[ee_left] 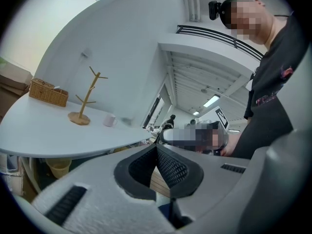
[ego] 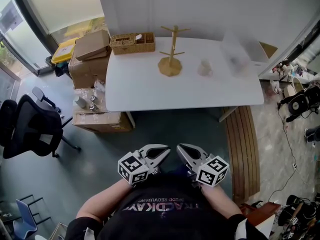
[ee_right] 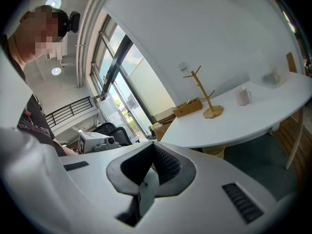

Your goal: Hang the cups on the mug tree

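Note:
A bare wooden mug tree (ego: 170, 54) stands near the back of the white table (ego: 150, 91). A white cup (ego: 204, 68) sits just right of it, and a faint, clear-looking cup (ego: 235, 60) is further right. My left gripper (ego: 161, 153) and right gripper (ego: 183, 152) are held side by side close to my body, well short of the table, both shut and empty. The left gripper view shows the tree (ee_left: 86, 100) and the cup (ee_left: 109, 120) far beyond the closed tips (ee_left: 156, 147). The right gripper view shows the tree (ee_right: 204, 94) and the cup (ee_right: 243, 96) in the distance.
A wicker basket (ego: 132, 43) sits at the table's back left corner. Cardboard boxes (ego: 90, 59) are stacked left of the table, and a black office chair (ego: 27, 129) stands further left. A wooden slatted bench (ego: 242, 149) runs along the right.

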Available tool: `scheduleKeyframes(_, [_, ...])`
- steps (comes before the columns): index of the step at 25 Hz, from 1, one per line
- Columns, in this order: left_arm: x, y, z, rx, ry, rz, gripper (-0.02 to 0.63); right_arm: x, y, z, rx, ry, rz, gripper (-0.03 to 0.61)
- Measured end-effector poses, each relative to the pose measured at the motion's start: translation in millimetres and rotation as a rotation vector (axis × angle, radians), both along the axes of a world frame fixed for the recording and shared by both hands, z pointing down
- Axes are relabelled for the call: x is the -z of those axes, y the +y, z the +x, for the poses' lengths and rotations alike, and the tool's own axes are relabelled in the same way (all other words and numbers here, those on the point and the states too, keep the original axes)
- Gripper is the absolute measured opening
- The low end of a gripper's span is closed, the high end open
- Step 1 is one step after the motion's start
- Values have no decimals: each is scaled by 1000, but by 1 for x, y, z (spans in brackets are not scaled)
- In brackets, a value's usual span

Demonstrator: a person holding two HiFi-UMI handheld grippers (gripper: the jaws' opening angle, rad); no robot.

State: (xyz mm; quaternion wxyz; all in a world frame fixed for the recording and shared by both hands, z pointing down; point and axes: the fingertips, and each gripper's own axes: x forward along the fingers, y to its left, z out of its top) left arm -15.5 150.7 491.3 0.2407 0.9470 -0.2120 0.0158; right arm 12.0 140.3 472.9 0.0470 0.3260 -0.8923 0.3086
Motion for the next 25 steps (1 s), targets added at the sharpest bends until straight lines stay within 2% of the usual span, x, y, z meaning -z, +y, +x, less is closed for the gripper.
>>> scheduleKeyframes(15, [-2, -20, 4, 36, -11, -4, -5, 0, -28, 10, 10, -10, 4, 9])
scheduleKeyframes(25, [-3, -82, 38, 91, -15, -40, -5, 3, -102, 49, 34, -14, -9, 9])
